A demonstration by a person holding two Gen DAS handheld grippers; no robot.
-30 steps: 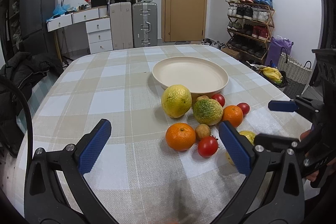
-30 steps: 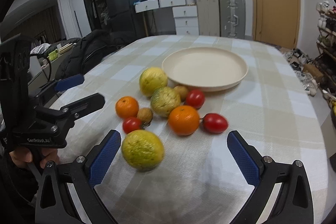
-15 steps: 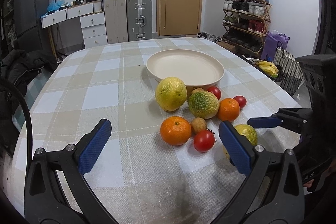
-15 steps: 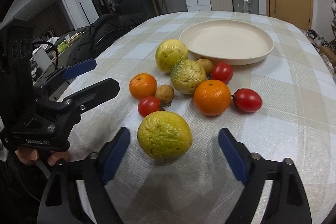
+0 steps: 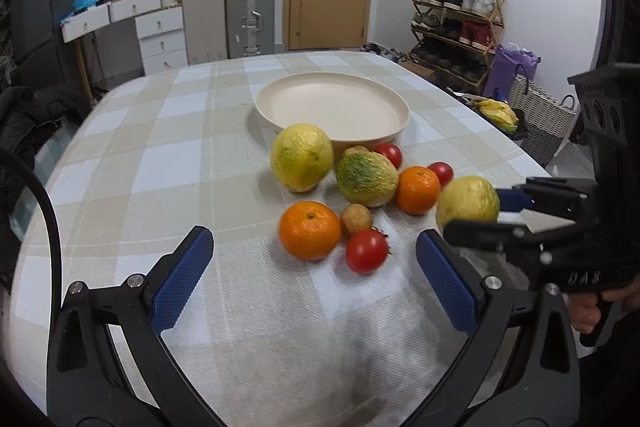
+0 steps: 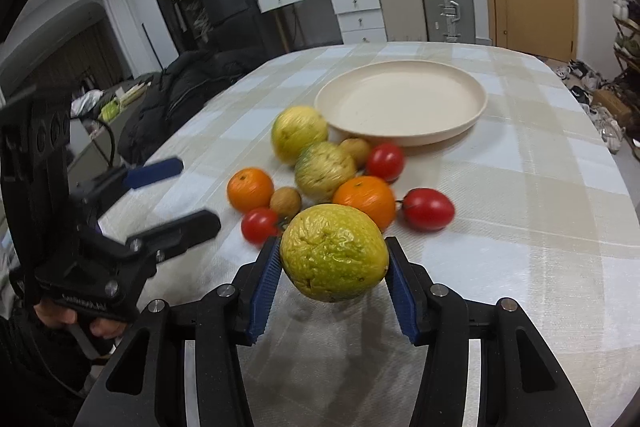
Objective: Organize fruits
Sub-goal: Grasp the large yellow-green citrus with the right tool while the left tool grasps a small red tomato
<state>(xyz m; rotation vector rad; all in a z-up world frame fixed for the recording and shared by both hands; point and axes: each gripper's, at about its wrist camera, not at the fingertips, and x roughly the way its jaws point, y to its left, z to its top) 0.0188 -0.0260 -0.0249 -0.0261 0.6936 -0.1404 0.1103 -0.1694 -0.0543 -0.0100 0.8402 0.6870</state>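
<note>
My right gripper [image 6: 334, 275] is shut on a wrinkled yellow-green citrus [image 6: 334, 253] and holds it just above the cloth; it also shows in the left wrist view [image 5: 467, 203]. My left gripper [image 5: 312, 283] is open and empty, in front of an orange [image 5: 309, 235] and a tomato [image 5: 366, 251]. Behind them lie a large yellow citrus [image 5: 302, 157], a green-yellow fruit [image 5: 366, 179], a second orange [image 5: 418, 189], more tomatoes and small brown fruits. The cream plate [image 5: 280, 115] stands empty beyond the fruit pile.
The table wears a checked cloth [image 5: 160, 155]. Its right edge [image 5: 520, 155] is close to the fruit. A dark jacket [image 6: 180, 91] lies beside the table's left side. Suitcases, drawers and a shoe rack stand at the walls.
My right gripper has closed on the yellow-green citrus and lifted it slightly off the cloth. My left gripper has moved a little closer to the fruit pile.
</note>
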